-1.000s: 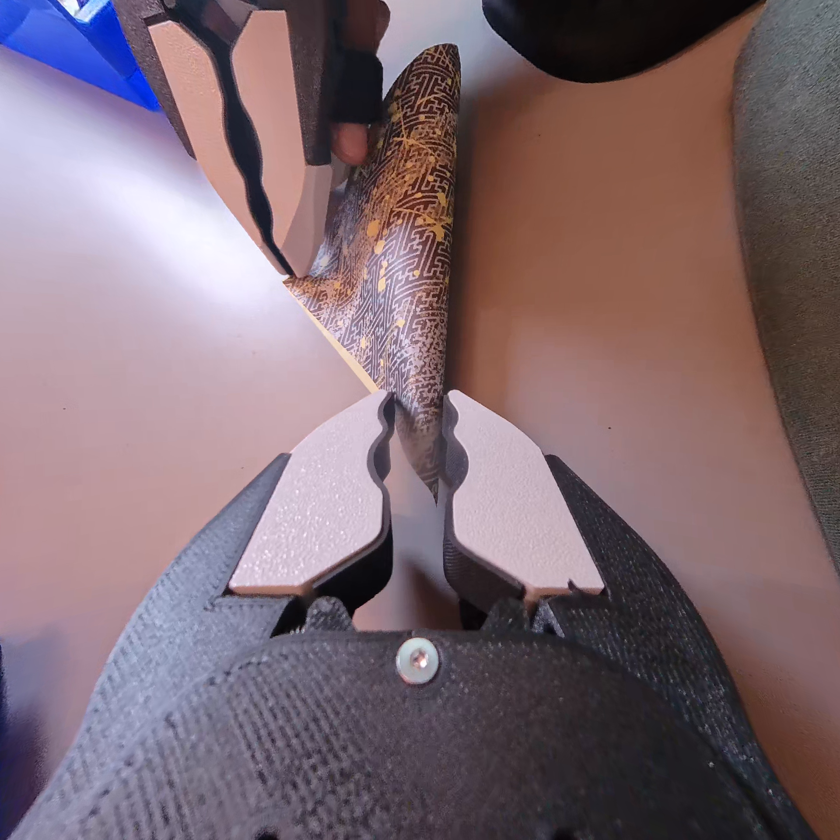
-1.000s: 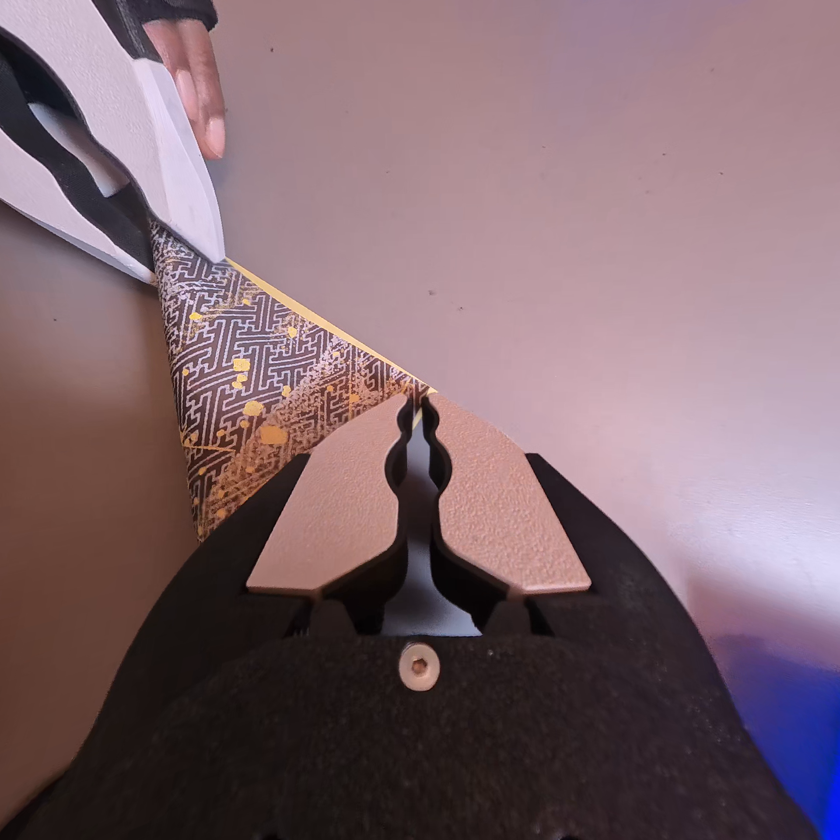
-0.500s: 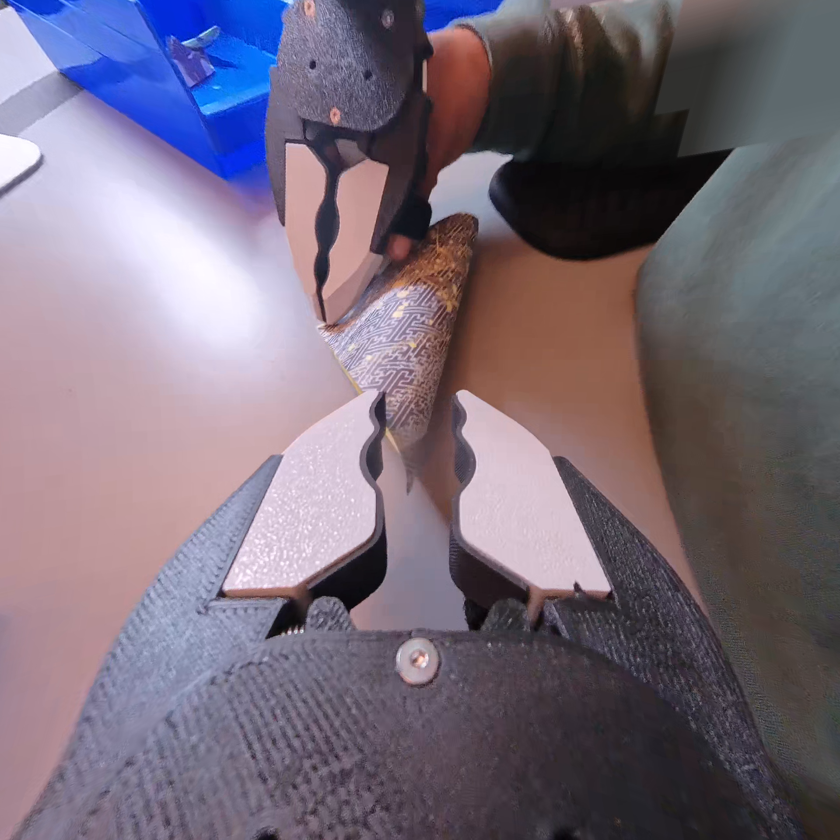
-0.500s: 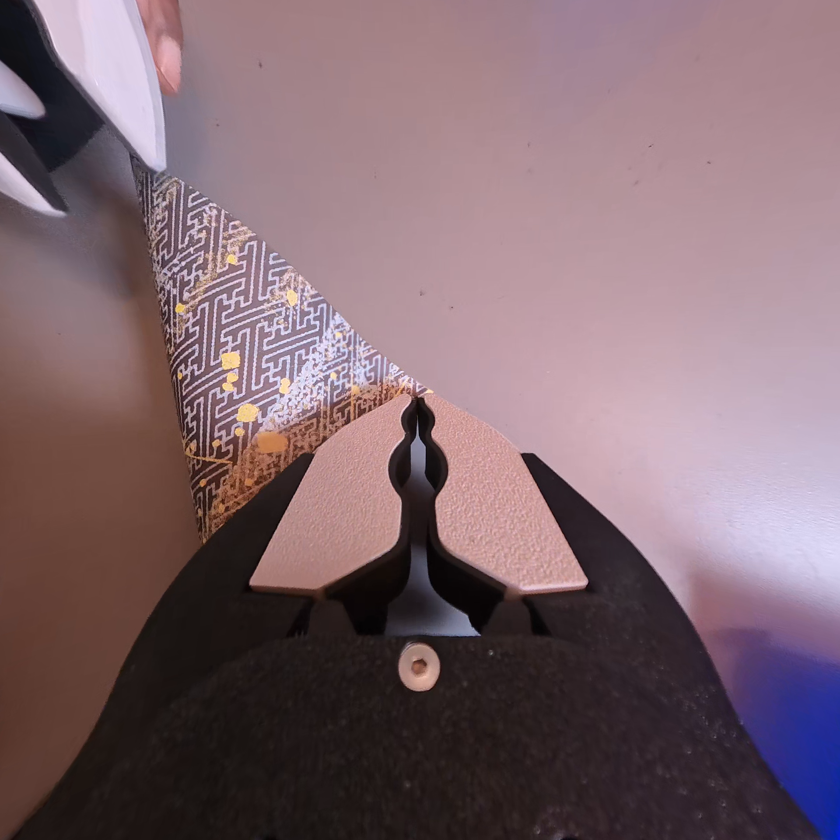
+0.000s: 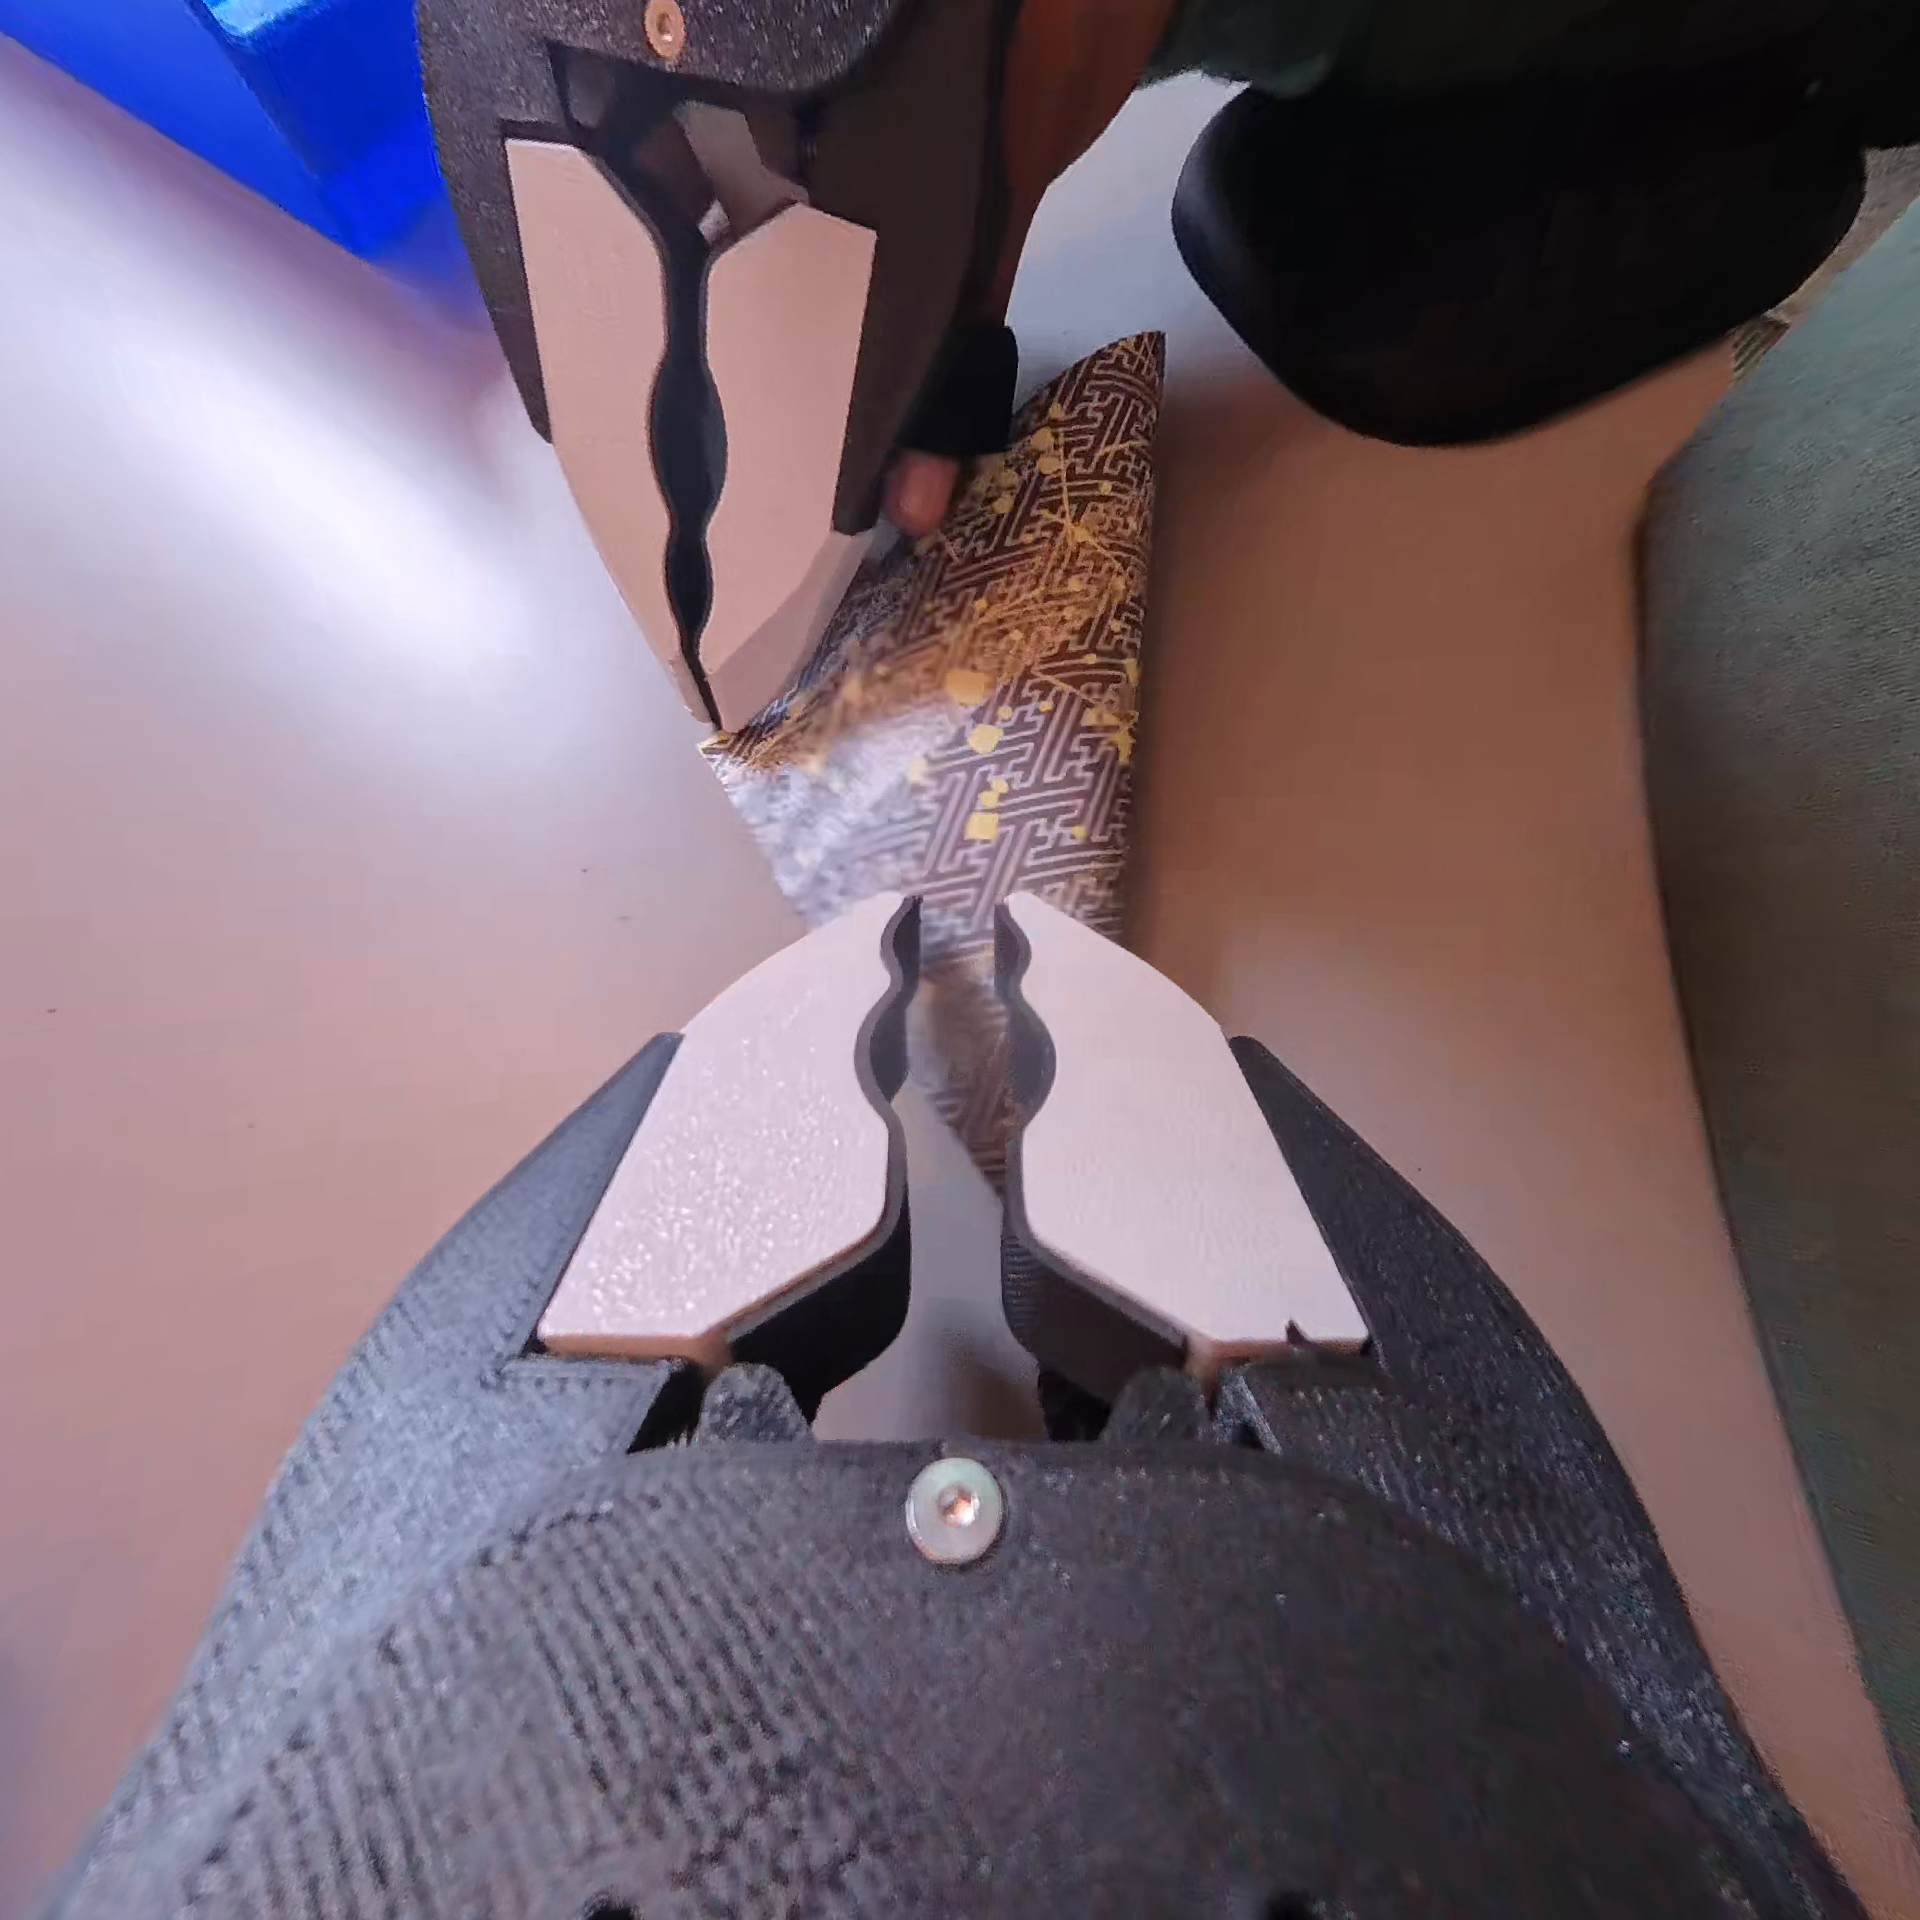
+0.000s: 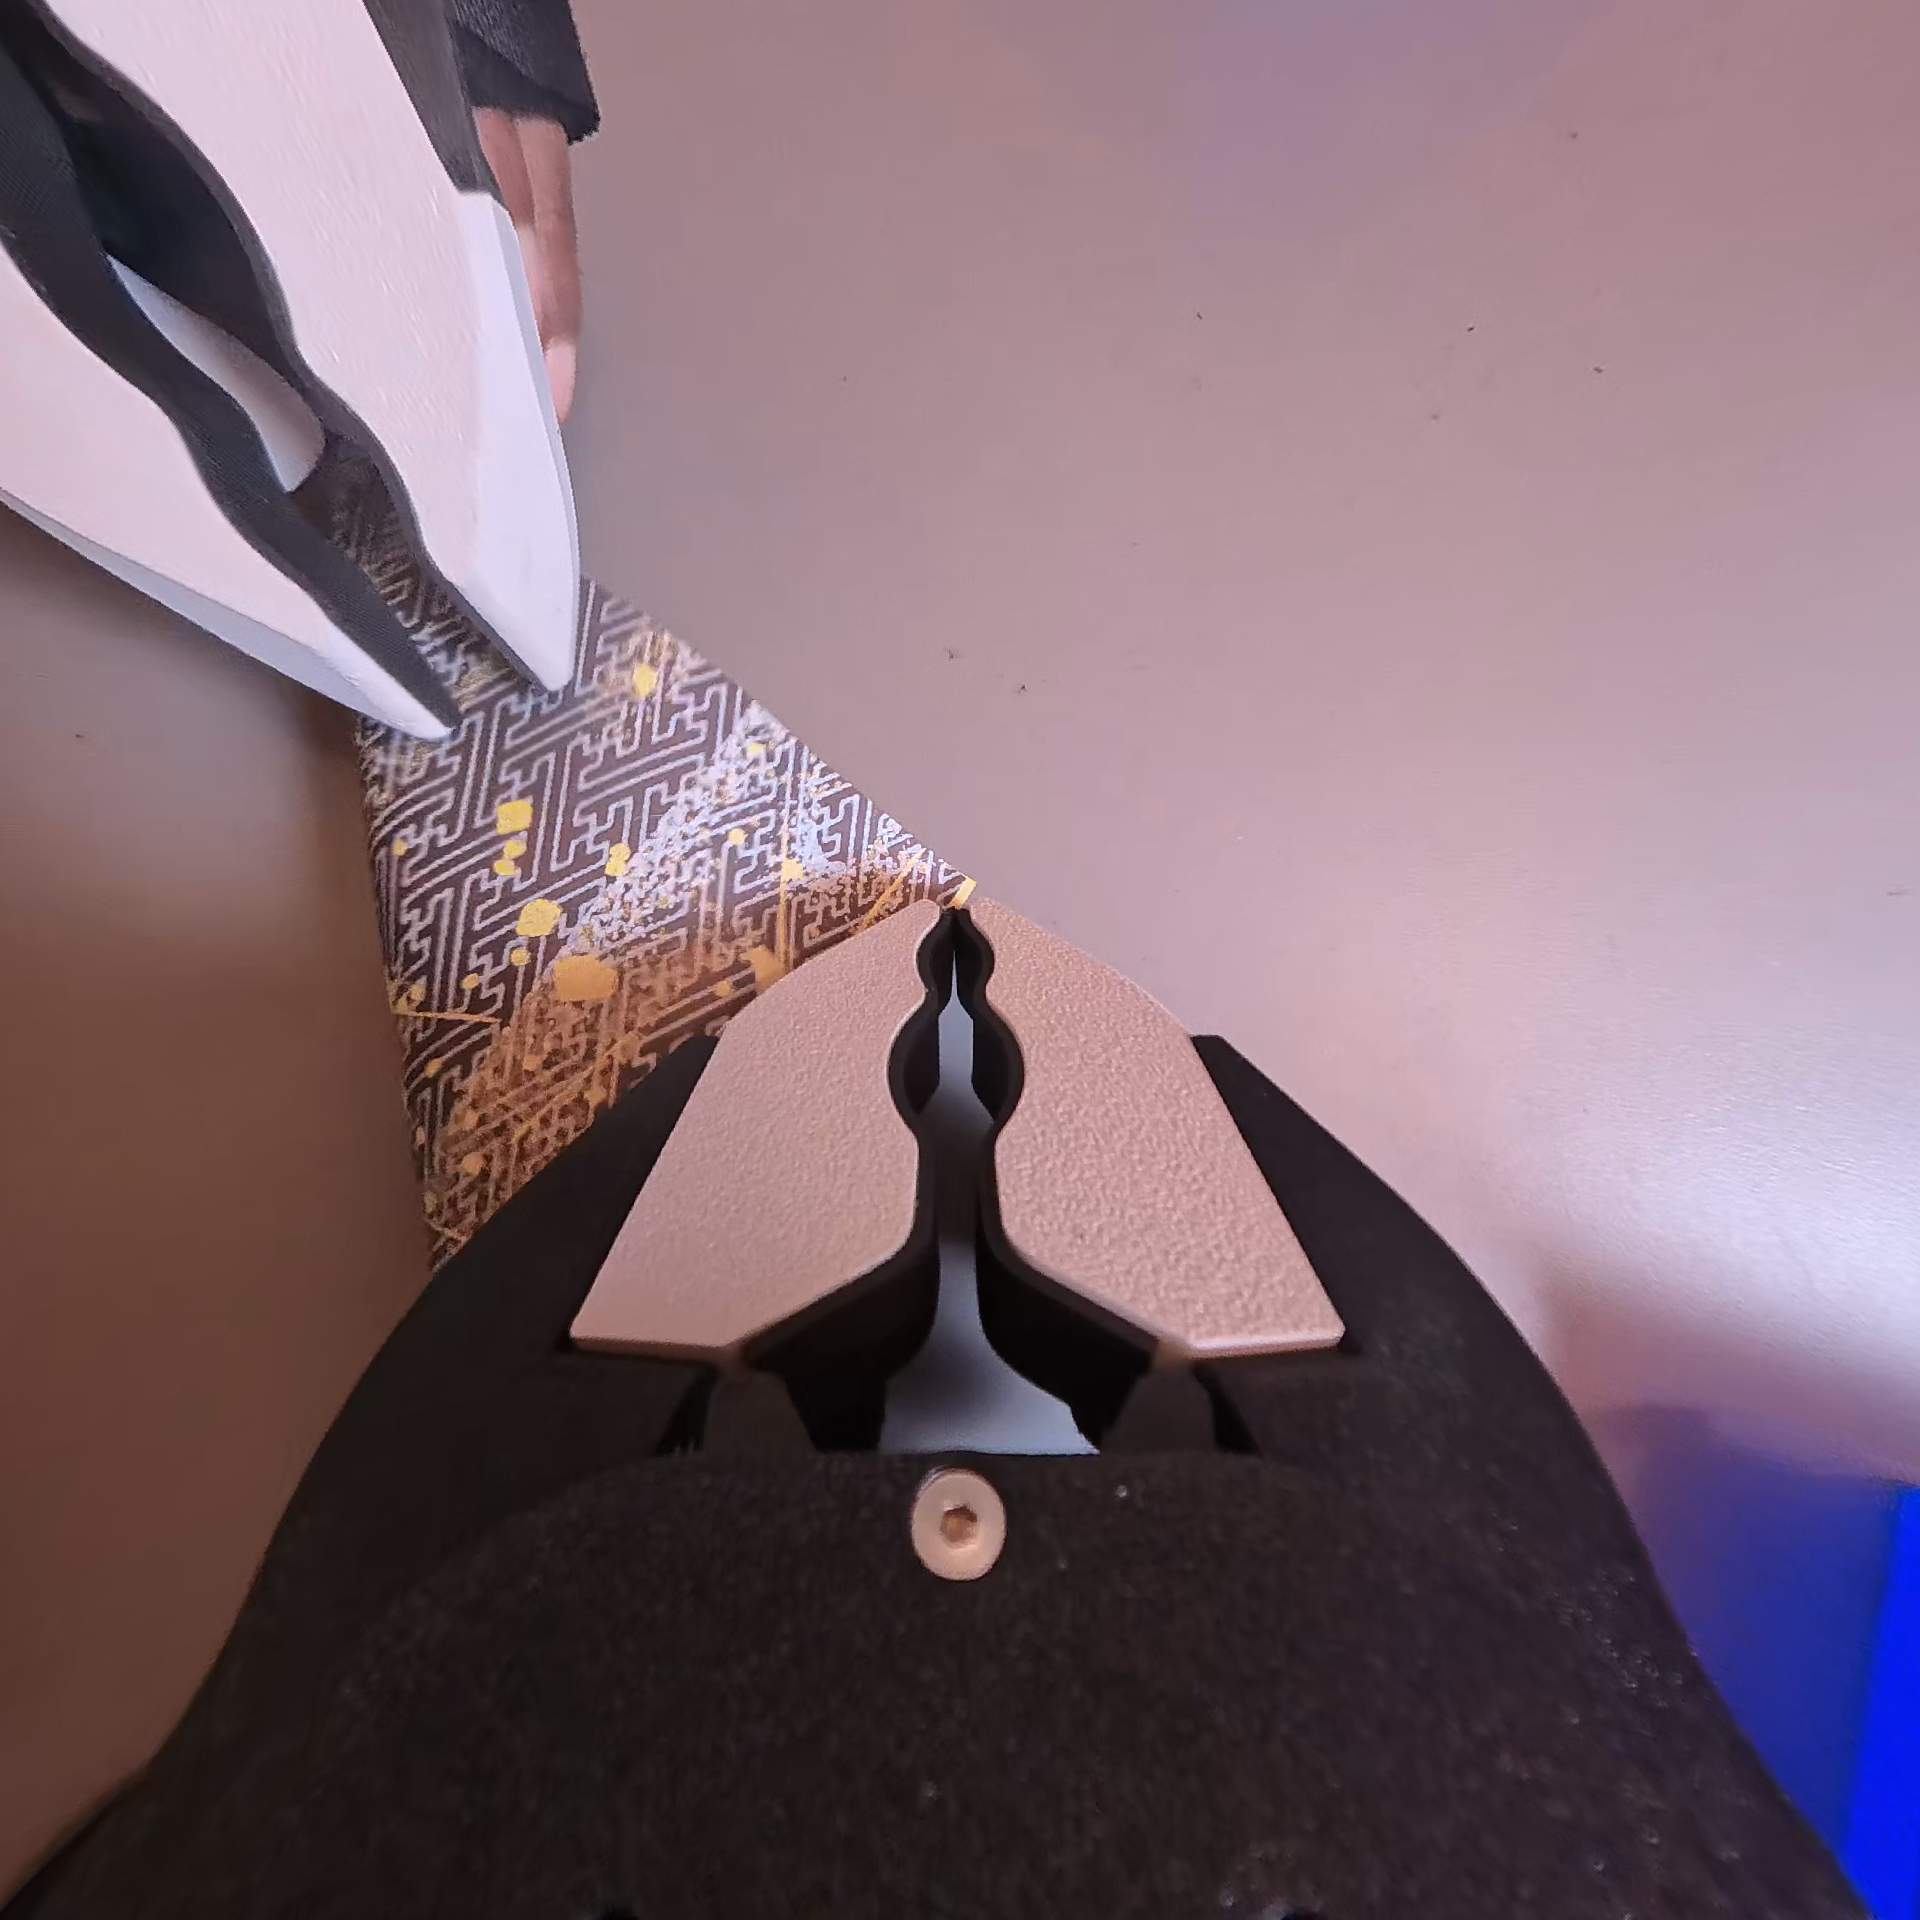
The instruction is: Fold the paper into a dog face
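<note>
Folded patterned paper point(image 5: 1023, 727) lies on the desk point(image 5: 312, 935), one tool at each end.

The paper is dark with a pale maze print and gold flecks, folded to a triangle. In the left wrist view, the left tool point(image 5: 956, 914) has a narrow gap between its tips, and the paper's near point sits inside that gap; whether the tips press it I cannot tell. The right tool point(image 6: 954, 914) has its tips closed together, nipping the paper's opposite corner, tips down at the desk. A gloved hand point(image 5: 951, 436) rests a fingertip on the paper behind it. A blue bin point(image 5: 208, 135) stands beyond.
</note>
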Available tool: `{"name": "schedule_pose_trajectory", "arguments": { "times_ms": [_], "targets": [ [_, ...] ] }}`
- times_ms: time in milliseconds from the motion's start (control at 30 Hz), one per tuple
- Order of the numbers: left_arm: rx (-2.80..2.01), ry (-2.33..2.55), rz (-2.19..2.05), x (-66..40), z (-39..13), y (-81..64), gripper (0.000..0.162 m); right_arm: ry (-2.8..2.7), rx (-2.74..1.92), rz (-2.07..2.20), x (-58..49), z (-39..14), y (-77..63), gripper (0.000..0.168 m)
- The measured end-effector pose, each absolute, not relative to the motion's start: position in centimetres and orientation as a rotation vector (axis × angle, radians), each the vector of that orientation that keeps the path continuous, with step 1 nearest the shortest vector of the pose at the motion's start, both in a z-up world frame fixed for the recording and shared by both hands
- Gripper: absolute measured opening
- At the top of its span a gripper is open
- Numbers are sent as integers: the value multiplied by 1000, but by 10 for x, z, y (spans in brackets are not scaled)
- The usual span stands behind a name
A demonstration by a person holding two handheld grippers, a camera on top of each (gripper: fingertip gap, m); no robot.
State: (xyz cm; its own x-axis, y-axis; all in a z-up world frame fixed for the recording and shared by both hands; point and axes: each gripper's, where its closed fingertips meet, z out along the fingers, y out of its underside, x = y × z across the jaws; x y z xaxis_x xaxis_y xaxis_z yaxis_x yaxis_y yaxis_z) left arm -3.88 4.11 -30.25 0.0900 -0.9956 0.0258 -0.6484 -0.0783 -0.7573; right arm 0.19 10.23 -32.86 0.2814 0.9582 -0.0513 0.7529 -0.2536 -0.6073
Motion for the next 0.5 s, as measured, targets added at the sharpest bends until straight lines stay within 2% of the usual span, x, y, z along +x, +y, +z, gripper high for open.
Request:
{"name": "schedule_pose_trajectory", "arguments": {
  "times_ms": [333,500],
  "targets": [
    [-1792,1695,-619,-39,-322,40,10,-1530,-2077,591,1,-326,101,0],
    [-1776,1721,-574,-40,-327,37,8,-1587,-1941,651,2,-304,95,0]
  ]
}}
